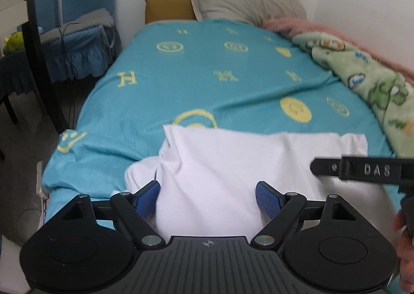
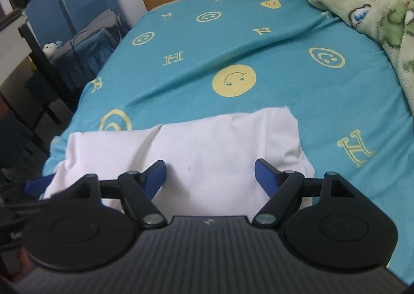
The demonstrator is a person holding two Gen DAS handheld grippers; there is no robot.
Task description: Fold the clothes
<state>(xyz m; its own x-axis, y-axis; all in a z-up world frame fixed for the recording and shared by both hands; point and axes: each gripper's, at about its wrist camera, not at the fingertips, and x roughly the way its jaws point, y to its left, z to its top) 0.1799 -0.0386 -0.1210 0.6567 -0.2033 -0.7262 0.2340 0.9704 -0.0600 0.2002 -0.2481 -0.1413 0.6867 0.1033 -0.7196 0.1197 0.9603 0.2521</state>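
Observation:
A white garment point(image 1: 227, 164) lies folded into a rough rectangle at the near end of the bed, on the teal sheet point(image 1: 196, 81). It also shows in the right wrist view point(image 2: 207, 154). My left gripper point(image 1: 208, 193) is open, its blue pads on either side of the garment's near left part, holding nothing. My right gripper point(image 2: 209, 177) is open over the garment's near right part, also empty. The right gripper's black finger point(image 1: 362, 171) reaches in from the right in the left wrist view. A blue pad of the left gripper point(image 2: 38, 185) shows at the garment's left edge.
A green dinosaur blanket point(image 1: 367, 79) and pink fleece point(image 1: 310, 26) lie along the bed's right side. A grey pillow point(image 1: 245, 0) sits at the head. Blue covered chairs point(image 1: 77, 35) and a dark table leg point(image 1: 41, 61) stand left of the bed.

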